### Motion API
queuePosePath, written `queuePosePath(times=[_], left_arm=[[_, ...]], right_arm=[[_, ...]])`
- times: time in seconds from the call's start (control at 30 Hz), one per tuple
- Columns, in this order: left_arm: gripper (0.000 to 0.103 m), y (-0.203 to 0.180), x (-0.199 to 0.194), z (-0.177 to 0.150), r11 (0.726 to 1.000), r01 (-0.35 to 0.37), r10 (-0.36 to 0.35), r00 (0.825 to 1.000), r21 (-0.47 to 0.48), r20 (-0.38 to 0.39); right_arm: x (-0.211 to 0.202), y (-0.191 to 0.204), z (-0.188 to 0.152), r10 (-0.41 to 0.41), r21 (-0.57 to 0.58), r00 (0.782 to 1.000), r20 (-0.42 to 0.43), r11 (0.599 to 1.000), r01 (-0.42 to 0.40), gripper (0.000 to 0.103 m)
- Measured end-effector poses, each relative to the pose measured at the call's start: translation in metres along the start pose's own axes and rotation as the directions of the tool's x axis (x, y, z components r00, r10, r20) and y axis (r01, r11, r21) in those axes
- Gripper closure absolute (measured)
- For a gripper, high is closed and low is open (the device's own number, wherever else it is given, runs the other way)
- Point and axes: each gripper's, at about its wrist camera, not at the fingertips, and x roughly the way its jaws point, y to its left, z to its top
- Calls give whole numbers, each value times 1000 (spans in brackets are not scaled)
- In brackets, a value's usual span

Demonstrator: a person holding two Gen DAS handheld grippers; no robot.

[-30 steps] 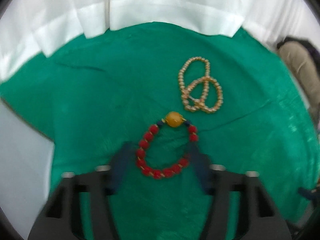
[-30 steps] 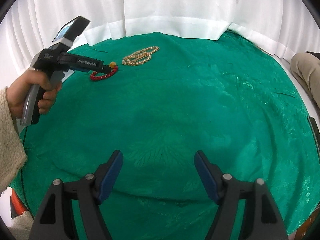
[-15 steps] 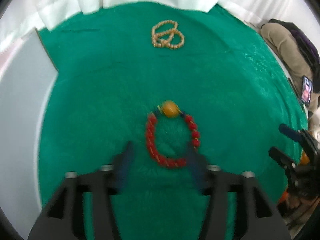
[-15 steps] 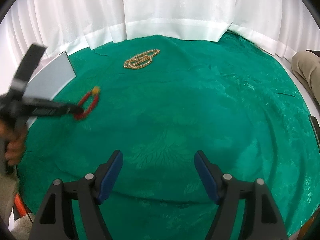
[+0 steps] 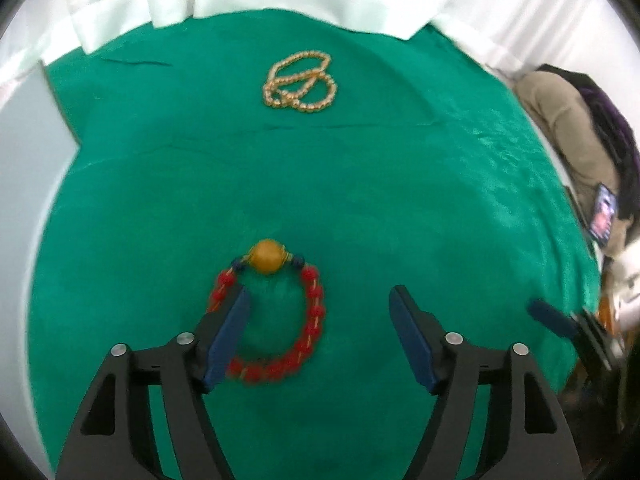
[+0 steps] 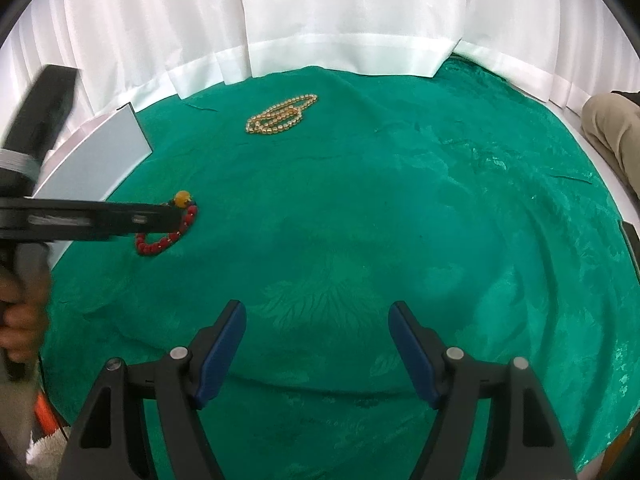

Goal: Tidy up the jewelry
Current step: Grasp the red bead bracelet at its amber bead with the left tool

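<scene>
A red bead bracelet [image 5: 310,322] with a large amber bead lies flat on the green cloth. My left gripper [image 5: 320,328] is open, and its left finger [image 5: 230,334] covers the bracelet's left side. The bracelet also shows in the right wrist view [image 6: 170,236], partly behind the left gripper's body [image 6: 88,220]. A gold bead necklace [image 5: 300,82] lies coiled farther back; it also shows in the right wrist view [image 6: 282,114]. My right gripper [image 6: 318,344] is open and empty over bare cloth near the table's front.
A grey board [image 6: 90,160] lies at the table's left edge. White curtains [image 6: 340,20] hang behind the table. A seated person's leg [image 6: 612,128] is at the right. The green cloth [image 6: 400,220] covers the round table.
My left gripper has opened wide and shifted right, so the bracelet now lies by its left finger. The right gripper has not moved.
</scene>
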Motion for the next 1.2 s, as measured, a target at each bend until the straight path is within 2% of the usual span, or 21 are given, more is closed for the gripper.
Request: queuePosePath(times=[0.03, 0.1, 0.13, 0.17, 0.23, 0.33, 0.43, 0.5, 0.53, 0.57, 0.63, 0.7, 0.83, 0.9, 0.93, 1.07, 1.2], left_arm=[[27, -3, 0, 2, 1000, -18, 18, 999, 10, 40], [29, -10, 5, 4, 998, -59, 57, 996, 32, 63], [41, -13, 6, 2, 995, -84, 80, 994, 52, 72], [59, -17, 4, -3, 989, -117, 110, 991, 92, 82], [74, -13, -3, -15, 982, -116, 105, 991, 148, 77], [84, 4, -21, -36, 986, -49, 44, 998, 162, 32], [83, 18, -33, -49, 989, -1, 4, 1000, 145, -24], [67, 19, -35, -50, 993, 25, -20, 999, 116, -45], [47, 16, -35, -47, 994, 40, -36, 998, 101, -42], [33, 13, -33, -44, 995, 38, -36, 999, 90, -26], [31, 5, -27, -36, 997, 15, -15, 1000, 79, 0], [31, 0, -14, -26, 999, -28, 29, 1000, 45, -8], [34, -4, -3, -12, 991, -131, 132, 990, -20, 44], [64, -7, -2, -12, 980, -198, 200, 975, -34, 92], [87, -6, -2, -13, 978, -205, 207, 973, -24, 106], [88, 17, -12, -23, 996, -28, 40, 989, -86, 143], [88, 36, -35, -41, 986, 99, -73, 980, -131, 185]], right_arm=[[-1, 0, 0, 0, 0, 1000, 3, 1000, 0, 28], [-4, -2, -1, -2, 0, 1000, 9, 1000, 2, 28], [-5, -3, -2, -4, 3, 1000, 11, 1000, 4, 28], [-6, -6, -3, -8, 7, 1000, 13, 1000, 8, 28], [-6, -10, -3, -13, 23, 1000, 12, 1000, 13, 28], [-5, -16, -2, -16, 42, 1000, 14, 999, 16, 28], [-5, -17, -1, -14, 48, 1000, 20, 999, 13, 28], [-4, -16, -1, -10, 47, 1000, 21, 999, 9, 28], [-4, -15, -1, -7, 47, 1000, 21, 999, 6, 28], [-4, -14, -1, -4, 46, 1000, 19, 999, 3, 28], [-4, -12, -2, 1, 43, 1000, 17, 999, -2, 28], [-9, -9, -2, 0, 34, 1000, 23, 999, -1, 28], [-17, -9, -3, -8, 30, 999, 39, 1000, 7, 28], [-17, -10, -3, -8, 31, 999, 40, 1000, 7, 28], [-17, -11, -1, -7, 32, 999, 39, 999, 5, 28], [-21, -17, 6, 6, 43, 999, 43, 999, -8, 28], [-22, -31, 30, 95, 69, 995, 8, 993, -95, 28]])
